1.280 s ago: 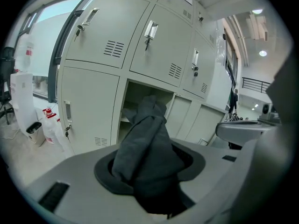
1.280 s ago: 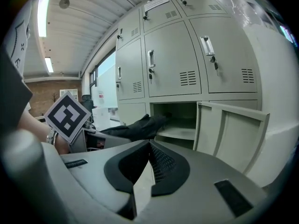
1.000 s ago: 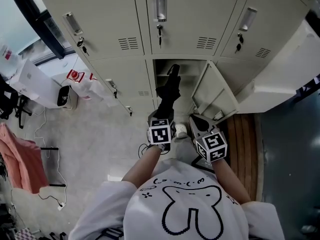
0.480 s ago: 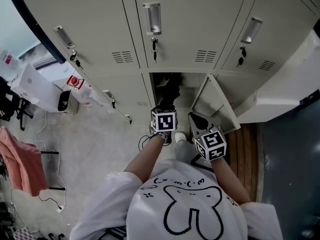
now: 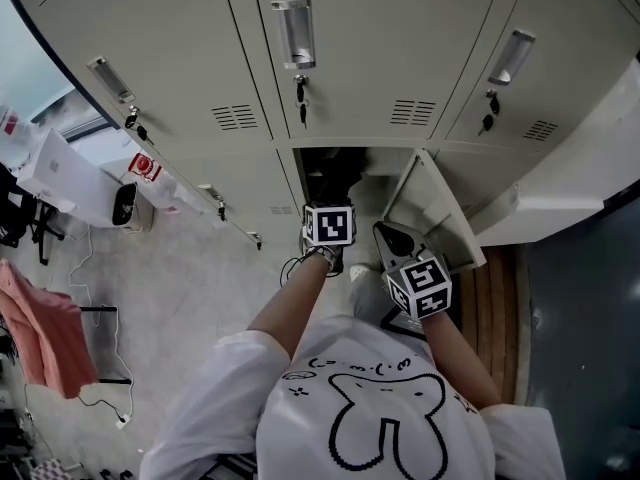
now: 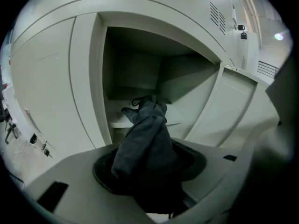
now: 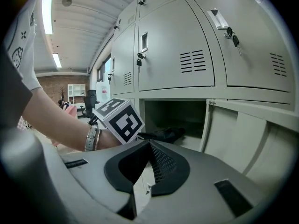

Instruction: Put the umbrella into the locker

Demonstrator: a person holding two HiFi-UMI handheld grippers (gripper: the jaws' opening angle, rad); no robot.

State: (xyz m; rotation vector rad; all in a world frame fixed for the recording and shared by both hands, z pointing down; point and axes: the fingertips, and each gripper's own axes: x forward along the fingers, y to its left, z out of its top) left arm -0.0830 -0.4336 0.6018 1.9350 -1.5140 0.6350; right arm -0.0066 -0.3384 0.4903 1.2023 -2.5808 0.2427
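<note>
The folded dark umbrella (image 6: 145,139) lies between the jaws of my left gripper (image 6: 145,174), which are easing open while still holding it. Its far end with the strap reaches into the open locker compartment (image 6: 135,78), just above the low shelf (image 6: 119,122). From the head view the left gripper (image 5: 331,206) is at the compartment's mouth (image 5: 372,163) and the umbrella (image 5: 335,180) is dark inside it. My right gripper (image 7: 149,146) is shut and empty, level, just right of the left one. The umbrella (image 7: 164,135) shows past the left marker cube.
The compartment's door (image 5: 430,208) swings out to the right, close to the right gripper (image 5: 393,238). Shut lockers with keys (image 5: 301,93) stand above and to both sides. A white bag (image 5: 70,173), pink cloth (image 5: 45,328) and floor cables lie left.
My left gripper has gone forward and a little down, carrying the umbrella from in front of the locker into its opening. The right gripper has followed a short way toward the lockers.
</note>
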